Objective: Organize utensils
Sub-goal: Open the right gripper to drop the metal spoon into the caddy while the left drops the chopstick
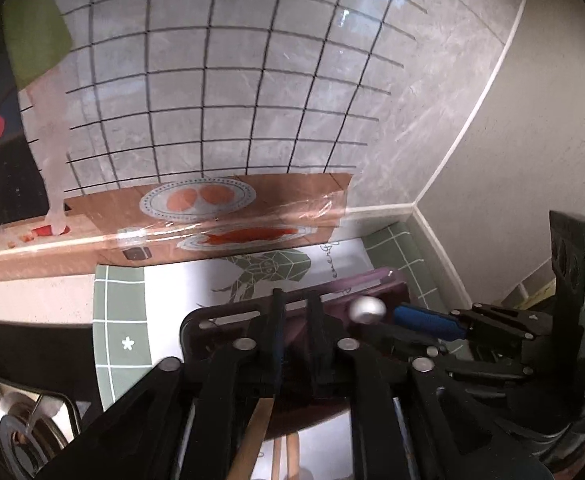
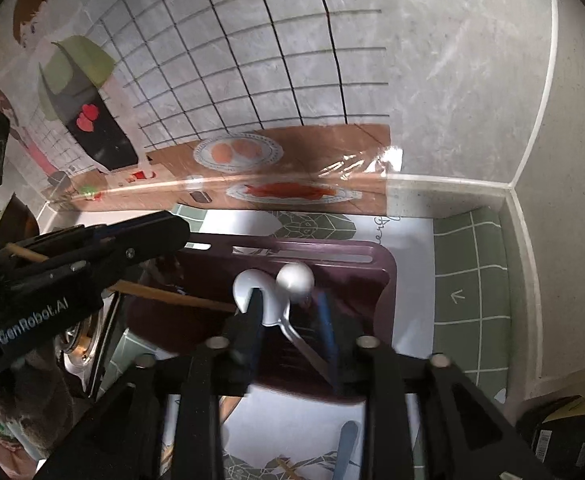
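Observation:
A maroon tray (image 2: 372, 280) lies on a green and white mat (image 2: 472, 280) against the wall. My right gripper (image 2: 290, 320) hangs over the tray, jaws open. Two white spoons (image 2: 294, 276) run between its fingers, bowls forward over the tray, and the pads do not press on them. My left gripper (image 1: 296, 308) is over the tray's left part (image 1: 388, 284), jaws a little apart. A wooden chopstick (image 1: 252, 440) runs under its left finger. From the right wrist, wooden chopsticks (image 2: 172, 296) stick out below the left gripper (image 2: 92, 256) across the tray's left side.
A metal sink with a drain (image 1: 24, 420) sits left of the mat. A blue handle (image 2: 346, 444) and more wooden sticks (image 2: 288, 468) lie on the mat in front of the tray. The tiled wall with a kitchen sticker (image 1: 196, 200) stands just behind it.

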{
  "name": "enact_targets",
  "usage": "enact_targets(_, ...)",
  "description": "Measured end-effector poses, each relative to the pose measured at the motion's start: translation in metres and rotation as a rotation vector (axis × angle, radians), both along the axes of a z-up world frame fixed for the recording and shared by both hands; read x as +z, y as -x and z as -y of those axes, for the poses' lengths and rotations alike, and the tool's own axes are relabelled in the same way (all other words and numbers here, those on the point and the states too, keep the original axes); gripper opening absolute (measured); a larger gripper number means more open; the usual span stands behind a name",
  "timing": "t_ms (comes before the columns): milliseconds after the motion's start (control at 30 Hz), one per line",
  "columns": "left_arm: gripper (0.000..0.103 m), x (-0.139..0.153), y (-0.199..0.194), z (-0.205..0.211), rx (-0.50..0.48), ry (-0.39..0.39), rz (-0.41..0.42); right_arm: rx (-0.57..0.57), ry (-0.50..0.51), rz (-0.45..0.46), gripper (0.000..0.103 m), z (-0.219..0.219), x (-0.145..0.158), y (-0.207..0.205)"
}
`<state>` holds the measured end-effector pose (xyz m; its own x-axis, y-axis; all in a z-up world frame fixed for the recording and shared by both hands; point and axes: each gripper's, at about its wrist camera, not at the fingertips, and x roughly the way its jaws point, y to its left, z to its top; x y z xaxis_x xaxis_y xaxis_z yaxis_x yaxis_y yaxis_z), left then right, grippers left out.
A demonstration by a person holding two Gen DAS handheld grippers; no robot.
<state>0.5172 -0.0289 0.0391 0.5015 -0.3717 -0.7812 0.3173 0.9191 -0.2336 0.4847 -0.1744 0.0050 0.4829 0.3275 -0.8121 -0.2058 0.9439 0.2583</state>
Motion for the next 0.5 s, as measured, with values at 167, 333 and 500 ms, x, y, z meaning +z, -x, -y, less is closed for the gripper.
enact_targets(167, 0.050, 0.036, 0.026, -0.014, 0.045, 0.028, 0.071, 0.003, 0.085, 0.139, 0.060, -0.003, 0.036, 0.028)
enact_targets(333, 0.064, 0.066, 0.066, -0.033, 0.087, 0.033, 0.133, 0.019, 0.166, 0.249, 0.077, -0.003, 0.061, 0.069)
enact_targets(500, 0.065, 0.060, 0.105, -0.048, 0.104, 0.019, 0.117, 0.017, 0.213, 0.246, 0.084, -0.002, 0.056, 0.104)
